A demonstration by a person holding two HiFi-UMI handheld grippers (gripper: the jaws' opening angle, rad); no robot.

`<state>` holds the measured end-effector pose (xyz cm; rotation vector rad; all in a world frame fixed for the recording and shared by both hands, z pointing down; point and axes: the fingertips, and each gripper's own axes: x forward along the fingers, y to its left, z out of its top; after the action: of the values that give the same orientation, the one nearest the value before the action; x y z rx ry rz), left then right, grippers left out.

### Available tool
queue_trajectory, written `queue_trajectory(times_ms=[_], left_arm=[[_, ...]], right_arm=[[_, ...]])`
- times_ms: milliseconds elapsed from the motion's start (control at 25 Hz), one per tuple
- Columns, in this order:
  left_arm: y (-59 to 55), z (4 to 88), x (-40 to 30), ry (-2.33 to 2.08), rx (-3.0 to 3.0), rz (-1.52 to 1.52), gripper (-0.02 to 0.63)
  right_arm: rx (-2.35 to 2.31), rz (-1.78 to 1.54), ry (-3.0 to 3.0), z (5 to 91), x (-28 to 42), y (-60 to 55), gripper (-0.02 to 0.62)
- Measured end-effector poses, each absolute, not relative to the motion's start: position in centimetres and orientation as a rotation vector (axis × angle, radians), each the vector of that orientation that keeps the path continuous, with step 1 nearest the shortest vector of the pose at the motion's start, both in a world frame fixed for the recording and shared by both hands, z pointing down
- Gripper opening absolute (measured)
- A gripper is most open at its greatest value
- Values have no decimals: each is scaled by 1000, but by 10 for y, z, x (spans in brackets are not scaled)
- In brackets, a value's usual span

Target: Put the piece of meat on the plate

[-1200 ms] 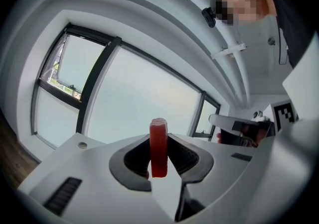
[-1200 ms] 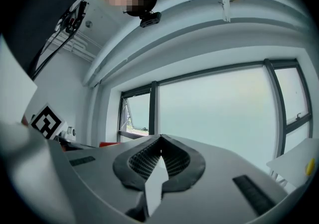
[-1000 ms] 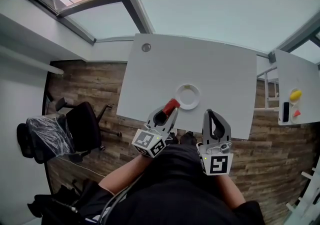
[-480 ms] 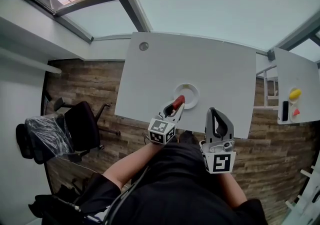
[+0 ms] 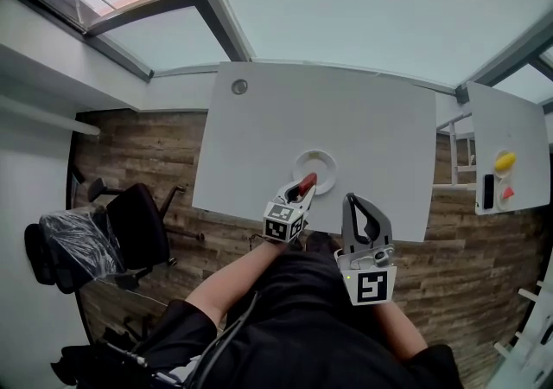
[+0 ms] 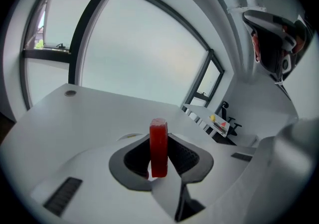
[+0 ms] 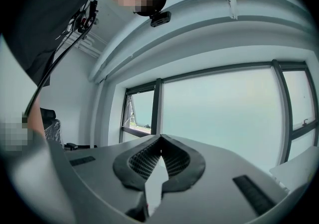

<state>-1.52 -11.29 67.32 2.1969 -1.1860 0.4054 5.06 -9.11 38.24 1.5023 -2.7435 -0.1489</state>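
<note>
White table point(image 5: 363, 119) under wide windows — left gripper point(image 5: 304, 188) clamped on an upright red piece of meat point(image 6: 158, 141), at the plate's point(image 5: 333, 169) near rim. Right gripper point(image 7: 159, 143) pressed shut on nothing — off the table's near edge.

We count: two grippers, left gripper point(image 5: 304, 188) and right gripper point(image 5: 352, 199); one piece of meat point(image 6: 158, 148); one plate point(image 5: 325, 162); two white tables, big table point(image 5: 346, 111) plus side table point(image 5: 511, 124) right of it; one black office chair point(image 5: 141, 223) left of big table.
</note>
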Motion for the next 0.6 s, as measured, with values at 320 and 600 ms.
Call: queue_trajectory(times_ms=[320,600], left_arm=[[-130,714,-10,-1101,2071,414,97],[-135,752,4,-1071,2007,503,97]], right_arm=[[1517,-99,-2729,384,56,-99,3],[1507,-73,-2711,386,60,-104,3]])
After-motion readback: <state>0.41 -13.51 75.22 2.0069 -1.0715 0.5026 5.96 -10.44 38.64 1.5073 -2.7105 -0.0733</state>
